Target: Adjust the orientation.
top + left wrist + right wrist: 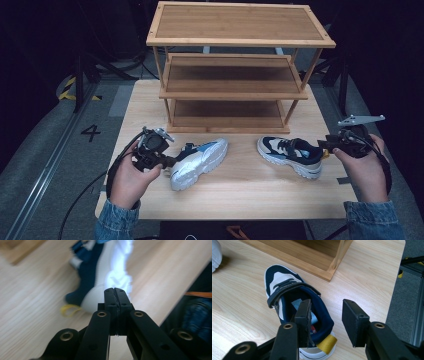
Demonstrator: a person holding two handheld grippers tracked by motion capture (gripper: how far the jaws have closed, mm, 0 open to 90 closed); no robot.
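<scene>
Light wooden table (pixel 240 195) before a three-tier wooden shelf rack (pixel 235 65). Two navy-and-white sneakers: one (pixel 200 161) tipped sideways, heel beside the closed left gripper (pixel 167 161); one (pixel 292 154) upright, toe pointing away from the half-open right gripper (pixel 324 320), whose jaws straddle the heel collar.

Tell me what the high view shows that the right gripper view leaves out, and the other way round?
High view alone: the whole wooden shoe rack with its three shelves, and the left hand-held gripper, jaws shut, beside the tipped left shoe. Right gripper view alone: the inside of the right shoe, its strap and yellow heel loop, with one open jaw over the collar. Both share: the right hand-held gripper, that shoe, the table and the rack's base.
</scene>
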